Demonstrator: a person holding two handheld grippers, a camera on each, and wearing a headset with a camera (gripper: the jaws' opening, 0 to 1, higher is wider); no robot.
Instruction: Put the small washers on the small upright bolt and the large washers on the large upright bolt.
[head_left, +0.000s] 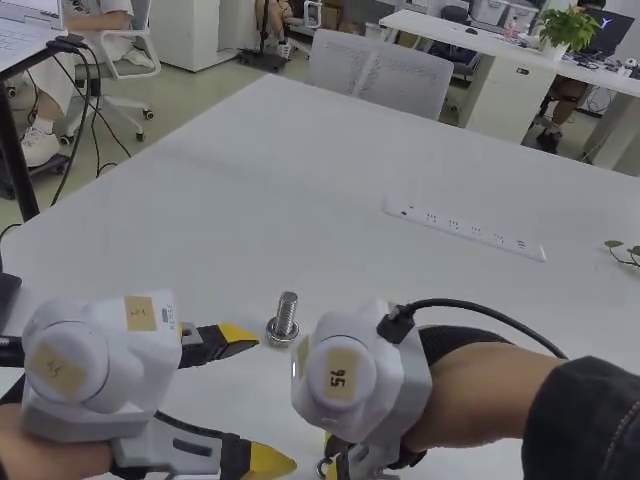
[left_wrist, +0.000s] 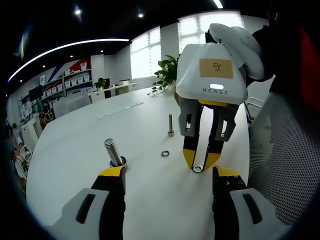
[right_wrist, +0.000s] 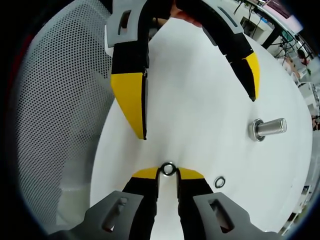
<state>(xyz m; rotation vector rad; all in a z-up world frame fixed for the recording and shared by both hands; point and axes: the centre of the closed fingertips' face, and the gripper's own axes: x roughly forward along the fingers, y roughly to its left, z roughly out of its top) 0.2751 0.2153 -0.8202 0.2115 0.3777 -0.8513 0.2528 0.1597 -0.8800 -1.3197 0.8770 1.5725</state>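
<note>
A washer is pinched between the closed jaws of the right gripper, low at the table's near edge; its size cannot be told. The left gripper is held open and empty. The washer should be lifted level, matched to its bolt, and centred over the tip before release. A seated washer is seen round the large bolt's foot. A loose washer lies near the small bolt.

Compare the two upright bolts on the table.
The large bolt is thick, with clearly visible threads; the small bolt is thin. In the left gripper view, the large bolt stands nearer the camera, the small bolt farther off. Both stand upright on the white table.
</note>
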